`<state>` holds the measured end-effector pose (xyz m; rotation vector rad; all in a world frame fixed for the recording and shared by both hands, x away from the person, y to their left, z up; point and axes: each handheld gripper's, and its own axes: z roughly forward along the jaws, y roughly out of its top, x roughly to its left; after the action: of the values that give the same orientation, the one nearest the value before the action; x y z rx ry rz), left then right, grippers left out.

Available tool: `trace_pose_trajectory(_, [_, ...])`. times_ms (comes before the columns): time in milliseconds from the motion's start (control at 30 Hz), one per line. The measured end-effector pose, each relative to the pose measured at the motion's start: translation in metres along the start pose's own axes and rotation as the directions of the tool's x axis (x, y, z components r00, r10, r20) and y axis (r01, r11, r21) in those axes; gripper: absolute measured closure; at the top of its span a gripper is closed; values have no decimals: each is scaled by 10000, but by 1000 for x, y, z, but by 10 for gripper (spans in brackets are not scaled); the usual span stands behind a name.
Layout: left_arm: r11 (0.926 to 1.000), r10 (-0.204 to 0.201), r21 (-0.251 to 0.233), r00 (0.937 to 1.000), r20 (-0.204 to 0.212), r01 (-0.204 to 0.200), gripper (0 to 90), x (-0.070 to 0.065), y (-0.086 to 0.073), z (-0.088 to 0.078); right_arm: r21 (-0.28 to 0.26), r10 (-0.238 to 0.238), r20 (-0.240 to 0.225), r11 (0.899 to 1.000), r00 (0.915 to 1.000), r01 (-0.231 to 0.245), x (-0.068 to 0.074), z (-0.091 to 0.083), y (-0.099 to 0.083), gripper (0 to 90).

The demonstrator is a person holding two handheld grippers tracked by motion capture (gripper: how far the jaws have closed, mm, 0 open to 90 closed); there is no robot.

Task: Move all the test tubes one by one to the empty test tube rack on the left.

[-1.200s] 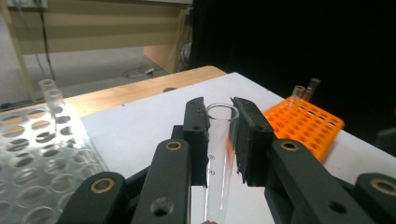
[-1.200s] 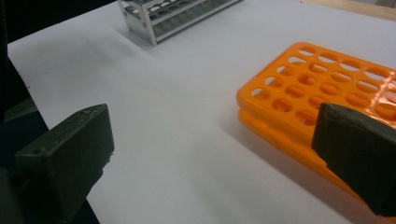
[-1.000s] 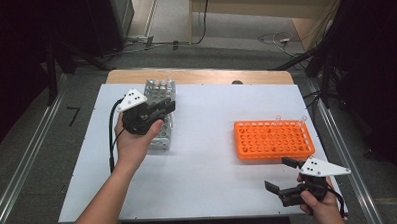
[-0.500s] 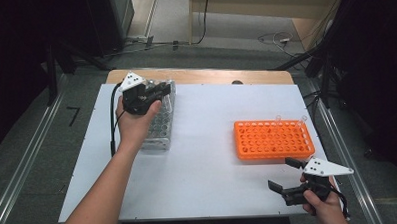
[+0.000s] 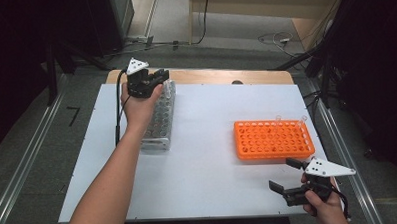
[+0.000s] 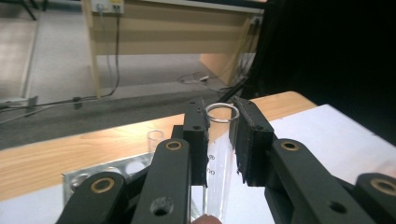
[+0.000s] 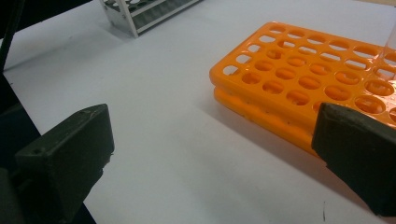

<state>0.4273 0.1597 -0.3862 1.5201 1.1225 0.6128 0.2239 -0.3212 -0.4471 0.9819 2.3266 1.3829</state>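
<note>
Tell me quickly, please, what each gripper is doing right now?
Left gripper: fingers on either side of a clear glass tube; contact cannot be told.
Right gripper: open, holding nothing, near the orange rack.

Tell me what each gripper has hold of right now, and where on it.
The left gripper straddles a clear test tube just below its rim; contact can't be confirmed. The right gripper is open, holding nothing.
</note>
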Motion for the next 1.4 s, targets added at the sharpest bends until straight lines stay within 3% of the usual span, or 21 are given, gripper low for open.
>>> trace_pose_trajectory(367, [9982,-585,127,9967,-557,593,756,17,-10,28,-54,82,21,10000,10000,-82,-1,-2,0,0])
trace_pose_trajectory(533, [9991,-365,201,9965,-748,381,756,16,-12,38,-123,147,29,9998,9999,-146,-3,-3,-1,0])
trace_pose_trajectory(867, [9916,128,1293,9949,-1001,2,754,9,-23,47,-85,157,62,9998,9999,-157,-5,-3,-2,0])
trace_pose_trajectory(1100, [9888,84,1488,9943,-1061,75,752,10,-22,45,-97,165,56,9998,9998,-165,-5,-4,-2,0])
trace_pose_trajectory(1400, [9859,625,1619,9899,-1272,-414,751,3,-23,47,-100,121,56,9999,9999,-120,-4,-4,-1,0])
